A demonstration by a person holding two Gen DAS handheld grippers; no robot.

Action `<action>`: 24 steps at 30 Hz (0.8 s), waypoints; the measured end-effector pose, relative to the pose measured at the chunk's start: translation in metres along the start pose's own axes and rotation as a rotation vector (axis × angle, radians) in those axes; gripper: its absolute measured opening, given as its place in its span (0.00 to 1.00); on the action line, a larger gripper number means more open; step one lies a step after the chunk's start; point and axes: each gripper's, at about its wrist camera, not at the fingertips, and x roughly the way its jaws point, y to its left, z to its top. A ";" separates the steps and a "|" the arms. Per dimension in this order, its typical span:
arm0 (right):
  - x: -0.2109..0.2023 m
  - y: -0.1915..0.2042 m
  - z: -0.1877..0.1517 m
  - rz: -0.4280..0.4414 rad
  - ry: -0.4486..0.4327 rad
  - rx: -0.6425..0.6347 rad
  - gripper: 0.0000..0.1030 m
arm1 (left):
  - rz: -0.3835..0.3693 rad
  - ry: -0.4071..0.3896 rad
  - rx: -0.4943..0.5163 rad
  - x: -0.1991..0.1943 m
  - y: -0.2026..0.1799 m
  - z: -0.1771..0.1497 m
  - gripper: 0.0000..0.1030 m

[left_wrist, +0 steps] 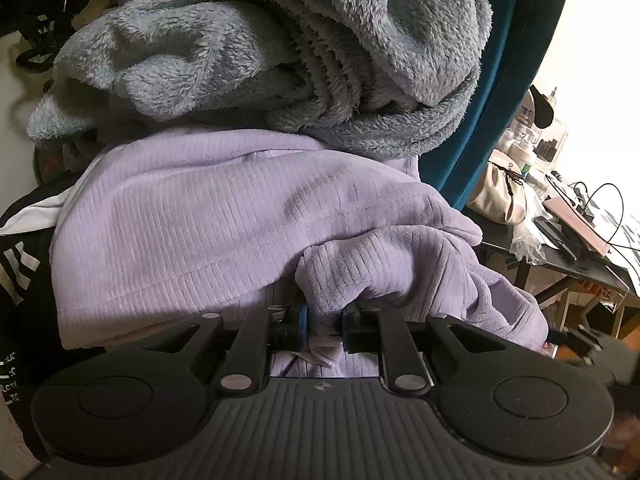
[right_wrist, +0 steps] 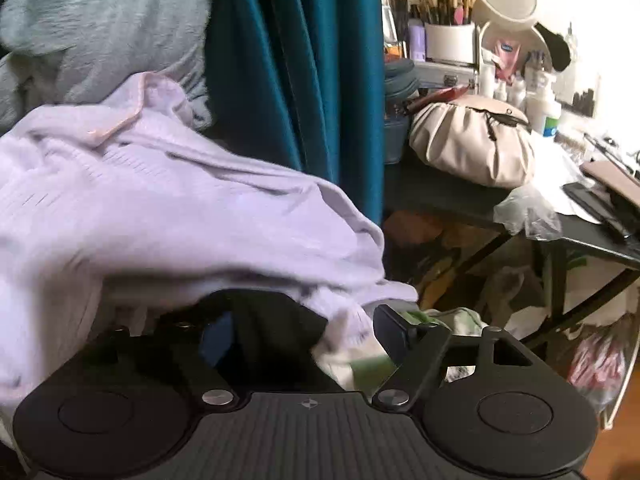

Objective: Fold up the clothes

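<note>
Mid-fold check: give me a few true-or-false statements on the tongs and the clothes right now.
1. The left tongs pinch the lilac ribbed garment. True.
2. The right tongs are clamped shut. False: they stand open.
3. A grey fleece garment lies behind the lilac one. True.
4. The curtain is red. False: it is teal.
5. A cream pouch sits on the dark table. True.

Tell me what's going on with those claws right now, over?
Left claw shut on lilac ribbed top. Right claw open at its edge. Grey fleece piled behind, over.
</note>
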 end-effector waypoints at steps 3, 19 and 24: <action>-0.017 0.006 -0.014 0.033 0.020 -0.055 0.70 | -0.005 -0.001 -0.003 0.001 0.001 0.000 0.17; -0.001 0.073 0.019 0.266 0.099 -0.086 0.68 | -0.095 0.009 0.028 -0.029 0.029 -0.029 0.45; 0.004 0.076 0.031 0.251 0.093 -0.071 0.68 | -0.114 0.045 0.003 -0.051 0.049 -0.071 0.34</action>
